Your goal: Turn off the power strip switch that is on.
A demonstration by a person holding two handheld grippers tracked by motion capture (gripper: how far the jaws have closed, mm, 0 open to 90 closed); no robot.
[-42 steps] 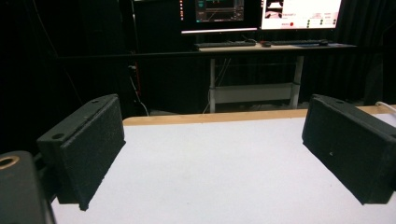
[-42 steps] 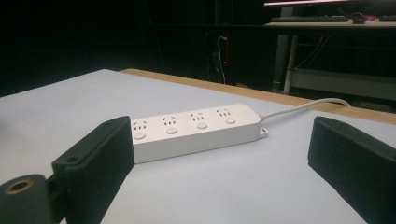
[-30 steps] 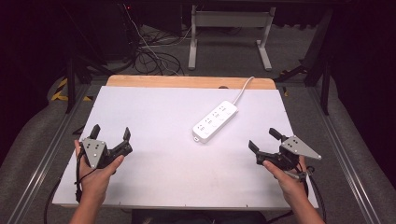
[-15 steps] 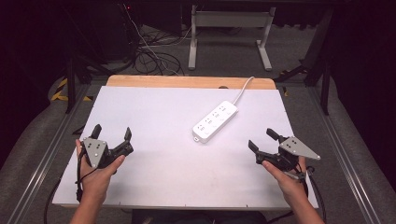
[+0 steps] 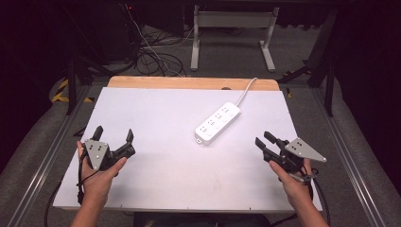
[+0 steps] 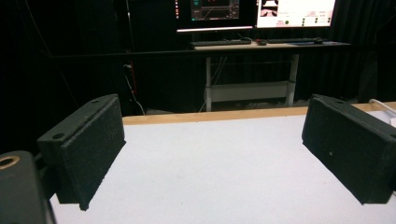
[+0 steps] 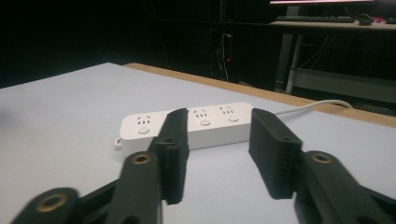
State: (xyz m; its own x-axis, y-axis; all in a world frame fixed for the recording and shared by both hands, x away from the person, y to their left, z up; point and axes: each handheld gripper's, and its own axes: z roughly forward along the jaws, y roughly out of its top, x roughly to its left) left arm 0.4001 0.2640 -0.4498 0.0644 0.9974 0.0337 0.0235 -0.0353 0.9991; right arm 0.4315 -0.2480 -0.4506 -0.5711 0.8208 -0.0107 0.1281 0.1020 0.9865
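Strip (image 5: 218, 122), white and long, lies on the desk (image 5: 156, 189) toward its far right corner, its cord running off over the far edge. Its long axis slants from the near left up to the far right, so the blunt near end points roughly at the middle of the desk.

Right gripper (image 5: 265, 141) sits by the near right edge and is the nearer one; the strip lies ahead of its jaws and to the left, well apart. Those jaws have just been closing and now stand narrow, with nothing between them. In its own view the strip looks crosswise beyond the tips, though the angle may mislead.

Left gripper (image 5: 113, 135) rests near the left edge, jaws wide and empty, farther from the strip.
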